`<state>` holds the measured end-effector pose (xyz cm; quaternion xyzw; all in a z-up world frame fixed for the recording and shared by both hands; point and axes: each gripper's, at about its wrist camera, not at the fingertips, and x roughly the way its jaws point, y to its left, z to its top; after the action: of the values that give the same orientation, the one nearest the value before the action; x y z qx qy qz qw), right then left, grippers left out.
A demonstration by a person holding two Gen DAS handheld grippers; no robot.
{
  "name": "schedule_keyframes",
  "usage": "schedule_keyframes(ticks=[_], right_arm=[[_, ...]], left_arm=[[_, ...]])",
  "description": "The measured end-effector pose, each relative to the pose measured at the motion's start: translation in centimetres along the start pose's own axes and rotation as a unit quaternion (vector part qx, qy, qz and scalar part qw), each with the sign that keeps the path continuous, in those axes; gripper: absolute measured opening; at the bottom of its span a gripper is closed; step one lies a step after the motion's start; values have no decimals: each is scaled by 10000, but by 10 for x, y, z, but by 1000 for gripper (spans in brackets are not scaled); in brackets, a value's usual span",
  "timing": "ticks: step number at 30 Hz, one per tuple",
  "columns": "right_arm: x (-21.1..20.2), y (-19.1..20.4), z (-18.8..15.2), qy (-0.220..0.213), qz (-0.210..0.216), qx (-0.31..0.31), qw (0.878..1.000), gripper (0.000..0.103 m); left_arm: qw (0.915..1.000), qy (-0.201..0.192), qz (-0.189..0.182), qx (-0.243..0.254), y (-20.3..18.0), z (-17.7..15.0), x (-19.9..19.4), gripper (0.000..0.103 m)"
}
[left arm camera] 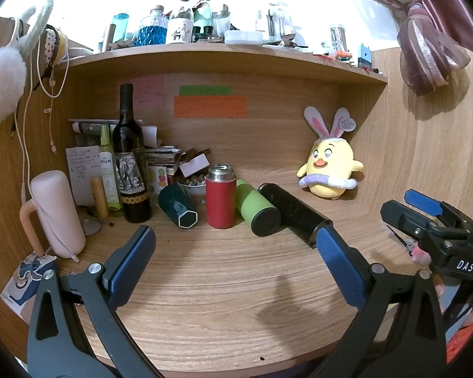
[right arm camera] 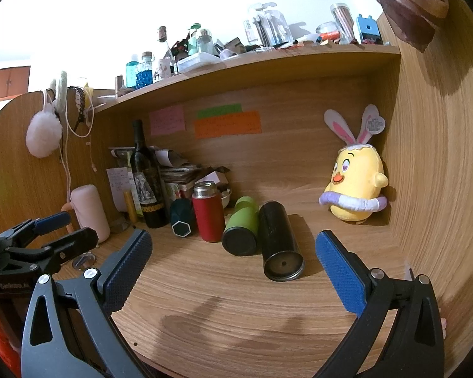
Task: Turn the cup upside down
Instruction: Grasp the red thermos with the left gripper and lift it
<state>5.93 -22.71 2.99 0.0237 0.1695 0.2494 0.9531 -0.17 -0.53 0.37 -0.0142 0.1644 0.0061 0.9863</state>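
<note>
A red cup (left arm camera: pixel 220 200) with a silver threaded mouth stands upright on the wooden desk (left arm camera: pixel 220 283); it also shows in the right wrist view (right arm camera: pixel 207 215). A dark teal cup (left arm camera: pixel 177 206) (right arm camera: pixel 181 217), a green cup (left arm camera: pixel 257 209) (right arm camera: pixel 241 228) and a black cup (left arm camera: pixel 291 212) (right arm camera: pixel 279 241) lie on their sides around it. My left gripper (left arm camera: pixel 236 258) is open and empty, in front of the cups. My right gripper (right arm camera: pixel 233 261) is open and empty, just short of the black cup; it also shows in the left wrist view (left arm camera: pixel 410 211).
A wine bottle (left arm camera: pixel 131 163), a pink pouch (left arm camera: pixel 58 212), papers and small bottles crowd the back left. A yellow plush chick (left arm camera: pixel 329 168) sits at the back right by the side wall. A cluttered shelf (left arm camera: pixel 224 52) hangs above.
</note>
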Motion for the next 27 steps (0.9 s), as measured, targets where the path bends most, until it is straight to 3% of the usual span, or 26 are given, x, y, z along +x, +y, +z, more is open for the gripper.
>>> schedule_keyframes(ticks=[5, 10, 14, 19, 23, 27], right_arm=[[17, -10, -4, 162, -35, 70, 9998, 103], [39, -19, -10, 391, -82, 164, 9991, 103], [59, -29, -15, 578, -94, 257, 9980, 103], [82, -36, -19, 783, -70, 280, 9965, 103], [96, -41, -22, 906, -42, 307, 9954, 103], [106, -46, -26, 992, -21, 384, 9943, 103]], left_arm=[[9996, 281, -11, -59, 12, 6, 29, 103], [9968, 786, 129, -76, 28, 17, 84, 103], [9922, 1229, -87, -178, 42, 28, 135, 103], [9894, 1442, -125, -102, 45, 42, 186, 103], [9858, 1678, -68, 54, 36, 50, 226, 86], [9836, 1801, -32, 78, 32, 53, 256, 85]])
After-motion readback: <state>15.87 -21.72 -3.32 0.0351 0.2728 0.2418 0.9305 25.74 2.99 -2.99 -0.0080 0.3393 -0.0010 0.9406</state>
